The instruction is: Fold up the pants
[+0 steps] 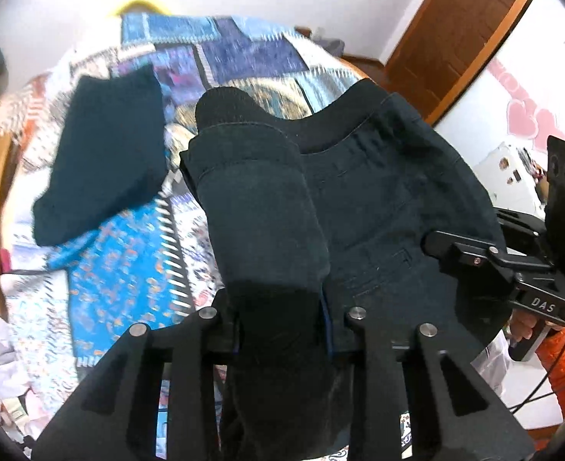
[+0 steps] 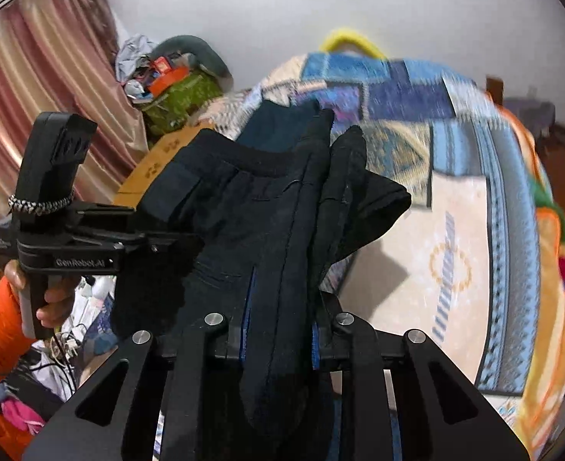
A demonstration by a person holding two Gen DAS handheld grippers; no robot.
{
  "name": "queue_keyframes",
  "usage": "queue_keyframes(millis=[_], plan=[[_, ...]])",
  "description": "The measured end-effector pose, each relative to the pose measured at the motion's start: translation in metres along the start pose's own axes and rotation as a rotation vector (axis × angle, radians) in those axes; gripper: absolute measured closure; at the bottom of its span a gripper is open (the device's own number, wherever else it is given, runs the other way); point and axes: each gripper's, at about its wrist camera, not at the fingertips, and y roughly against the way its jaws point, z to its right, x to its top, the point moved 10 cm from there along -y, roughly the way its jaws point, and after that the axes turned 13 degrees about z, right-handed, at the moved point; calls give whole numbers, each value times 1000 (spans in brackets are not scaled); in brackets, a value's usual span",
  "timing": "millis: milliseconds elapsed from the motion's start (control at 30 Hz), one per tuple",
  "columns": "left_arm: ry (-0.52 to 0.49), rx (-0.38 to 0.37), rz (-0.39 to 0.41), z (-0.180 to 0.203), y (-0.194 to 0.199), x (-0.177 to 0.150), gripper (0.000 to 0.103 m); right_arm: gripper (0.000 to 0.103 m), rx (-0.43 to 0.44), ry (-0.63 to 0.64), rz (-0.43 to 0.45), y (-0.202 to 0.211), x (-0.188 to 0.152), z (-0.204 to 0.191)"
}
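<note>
The dark navy pants (image 1: 378,192) hang in the air above the bed, stretched between both grippers. My left gripper (image 1: 282,330) is shut on a bunched fold of the pants near the waistband. My right gripper (image 2: 278,338) is shut on another fold of the same pants (image 2: 267,207). Each gripper shows in the other's view: the right one (image 1: 474,257) at the right edge of the cloth, the left one (image 2: 101,246) at the left edge. The fingertips are hidden by cloth. A second dark folded garment (image 1: 105,157) lies on the bed.
A patchwork quilt in blue, white and orange (image 1: 128,269) (image 2: 455,230) covers the bed. A wooden door (image 1: 455,27) stands at the back right. Pink curtains (image 2: 40,88) and a pile of clutter with a green bag (image 2: 174,96) are at the left. Loose clothes lie on the floor.
</note>
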Motion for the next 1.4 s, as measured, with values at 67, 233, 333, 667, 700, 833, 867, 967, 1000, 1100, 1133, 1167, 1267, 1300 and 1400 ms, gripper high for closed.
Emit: queue_keyframes(millis=[67,233,333,667,700,833,867,967,1000,1100,1133,1167,1267,1300,1400], plan=[[-5,13,51,-5,12,12,74,83,6,22,24,0,14,-7],[-8,55,157,-29,35,45,74,83,27,65,63,-18,48,-22],[4,86,192,-52,39,64,74,83,35,91,78,-34,65,-31],[41,163,230,-146,32,115,74,83,81,94,91,-116,108,-60],[52,170,227,-158,28,119,74,83,85,95,85,-127,111,-62],[56,212,216,-195,3,129,74,83,66,85,46,-169,113,-64],[57,220,211,-205,-4,130,74,83,67,83,39,-180,113,-64],[83,235,195,-237,-31,132,74,83,82,38,15,-212,112,-61],[86,241,191,-244,-38,133,74,83,90,13,8,-223,112,-58],[101,252,176,-267,-63,132,74,83,81,-4,-4,-251,106,-51],[106,255,169,-274,-70,132,74,83,75,-5,-10,-261,102,-48],[113,258,162,-282,-79,130,74,83,74,-9,-16,-268,101,-46],[136,262,134,-305,-109,123,71,83,53,11,-45,-291,91,-38],[150,262,117,-313,-120,118,69,83,35,23,-58,-298,88,-32],[189,281,83,-331,-141,104,65,76,-22,20,-130,-311,74,-16]])
